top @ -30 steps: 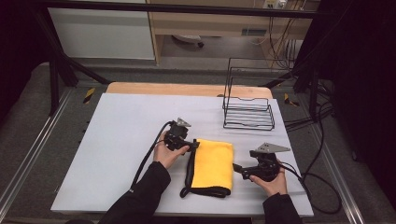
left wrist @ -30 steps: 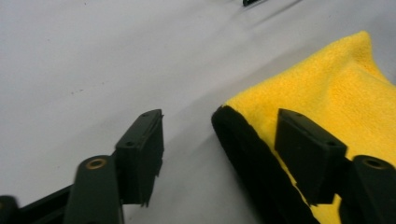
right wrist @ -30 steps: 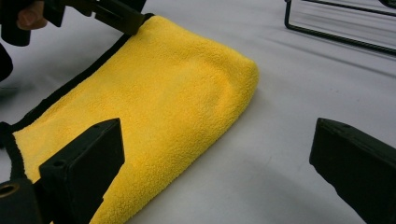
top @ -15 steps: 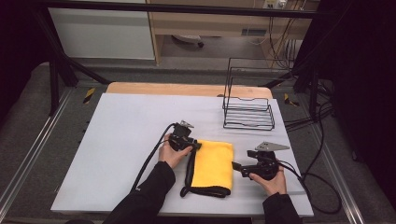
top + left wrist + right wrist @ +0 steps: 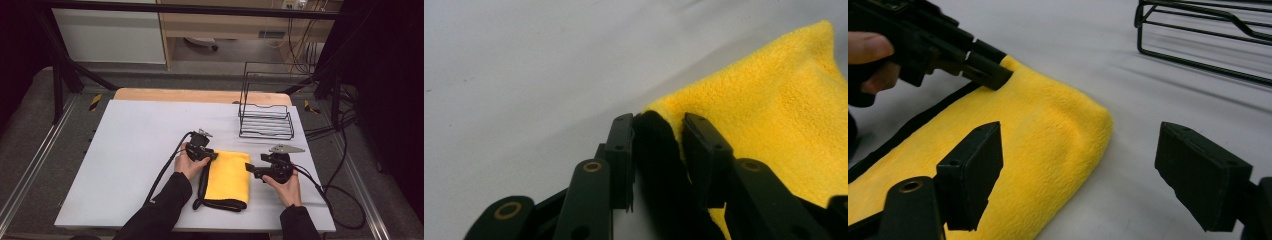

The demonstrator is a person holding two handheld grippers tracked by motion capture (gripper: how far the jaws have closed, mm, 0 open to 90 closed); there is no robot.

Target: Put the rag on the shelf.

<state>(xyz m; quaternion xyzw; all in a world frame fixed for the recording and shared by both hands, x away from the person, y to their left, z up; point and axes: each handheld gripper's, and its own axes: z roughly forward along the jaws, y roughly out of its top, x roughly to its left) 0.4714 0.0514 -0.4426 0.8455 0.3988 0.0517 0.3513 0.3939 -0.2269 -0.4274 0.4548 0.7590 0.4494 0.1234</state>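
My left tool (image 5: pixel 209 154) has just been closing on the far left corner of the folded yellow cloth (image 5: pixel 229 176) near the desk's (image 5: pixel 140 135) front edge to lift it, while my right tool (image 5: pixel 251 170) narrows, unclenched, astride the far right corner.

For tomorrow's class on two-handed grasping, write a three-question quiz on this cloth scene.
1. True or false: the left gripper has the cloth corner between its jaws.
2. What stands at the table's far right? A) wire rack B) bowl C) box
3. Fill in: the right gripper's jaws stand ____ around the cloth's fold.

Key
1. True; the jaws have just been closing on it.
2. A, the rack.
3. Open; they have just been closing.
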